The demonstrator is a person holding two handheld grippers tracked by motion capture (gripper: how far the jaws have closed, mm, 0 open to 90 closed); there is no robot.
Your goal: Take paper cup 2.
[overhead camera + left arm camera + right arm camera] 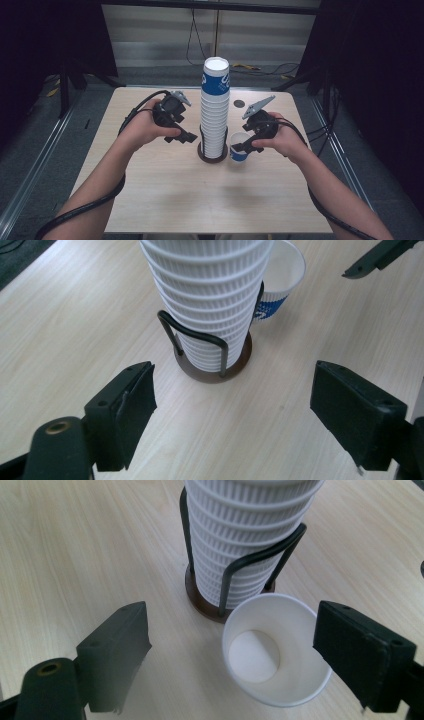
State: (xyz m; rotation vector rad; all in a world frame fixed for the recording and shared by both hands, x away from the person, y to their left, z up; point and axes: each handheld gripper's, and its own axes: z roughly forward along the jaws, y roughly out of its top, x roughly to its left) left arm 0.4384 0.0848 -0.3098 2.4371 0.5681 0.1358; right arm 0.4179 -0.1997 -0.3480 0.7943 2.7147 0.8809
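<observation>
Upright, the single cup [272,652] opens upward.

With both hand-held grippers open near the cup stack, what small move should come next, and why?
Probably close the right hand-held gripper on the single cup. That cup stands upright on the table beside the stack in its wire holder, already between the open jaws, one pad near its rim. The left hand-held gripper is open, short of the stack.
</observation>
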